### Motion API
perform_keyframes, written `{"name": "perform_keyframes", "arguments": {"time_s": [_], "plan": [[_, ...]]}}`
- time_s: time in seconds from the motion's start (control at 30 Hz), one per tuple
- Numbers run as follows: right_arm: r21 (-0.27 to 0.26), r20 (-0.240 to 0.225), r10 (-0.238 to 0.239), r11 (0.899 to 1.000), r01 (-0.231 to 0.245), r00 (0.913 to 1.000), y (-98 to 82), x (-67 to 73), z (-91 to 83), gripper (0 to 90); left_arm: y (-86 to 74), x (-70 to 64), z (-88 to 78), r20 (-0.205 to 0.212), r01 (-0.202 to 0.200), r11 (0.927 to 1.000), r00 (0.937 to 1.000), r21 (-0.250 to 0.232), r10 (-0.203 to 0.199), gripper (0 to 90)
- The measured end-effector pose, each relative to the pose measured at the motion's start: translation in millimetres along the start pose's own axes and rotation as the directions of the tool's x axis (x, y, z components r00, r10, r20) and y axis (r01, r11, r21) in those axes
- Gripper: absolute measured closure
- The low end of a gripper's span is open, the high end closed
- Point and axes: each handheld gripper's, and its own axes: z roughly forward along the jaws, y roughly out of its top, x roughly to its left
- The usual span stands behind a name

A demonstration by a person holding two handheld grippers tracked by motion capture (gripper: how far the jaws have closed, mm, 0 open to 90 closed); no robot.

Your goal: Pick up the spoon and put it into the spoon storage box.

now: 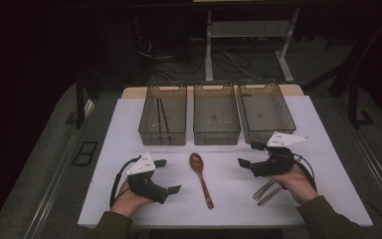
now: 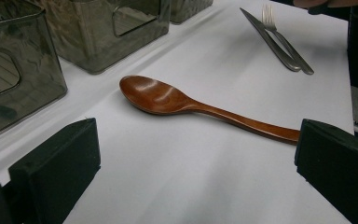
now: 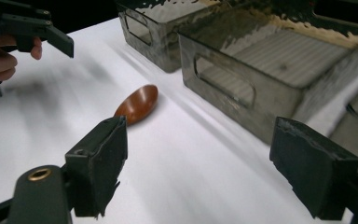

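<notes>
Both tools are spread wide with nothing in them. The left tool (image 1: 167,176) hangs low over the near-left of the white counter (image 1: 323,164), and the right tool (image 1: 251,154) hovers near the right bin, both angled in toward the middle, looks like so either could reach what's lying there. Between them is the brown wooden spoon (image 1: 201,177), flat on the counter, bowl pointing at the bins. A metal fork and knife (image 2: 279,39) lie side by side under the right hand (image 1: 294,181). Behind sit three smoky translucent plastic bins (image 1: 216,115) in a row; the left one holds dark chopsticks (image 1: 162,115), so I'd guess it's cutlery sorting.
</notes>
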Motion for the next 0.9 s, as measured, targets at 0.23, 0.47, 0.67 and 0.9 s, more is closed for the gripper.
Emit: {"name": "perform_keyframes", "arguments": {"time_s": [0.23,0.47,0.67,0.9], "plan": [[0.005,0.056,0.006,1.0,-0.006,0.9984,-27.0,-2.9,-26.0,17.2,2.0,-3.0,-0.5,-0.011,-0.01,0.9999,0.9999,0.004,0.01,0.7],[-0.004,0.065,0.031,1.0,-0.031,0.9974,-46.2,-8.3,-42.5,17.1,5.3,-6.6,0.6,0.005,-0.026,0.9996,0.9997,0.01,0.026,16.0],[0.018,0.089,0.04,0.999,-0.042,0.9952,-60.4,-9.6,-50.5,17.2,7.8,-12.8,7.3,0.052,-0.038,0.9985,0.998,0.039,0.036,39.5],[0.021,0.089,0.044,0.999,-0.046,0.9951,-67.4,-4.1,-53.9,17.1,9.9,-20.9,27.1,0.084,-0.049,0.9917,0.9957,0.119,0.039,77.9]]}}
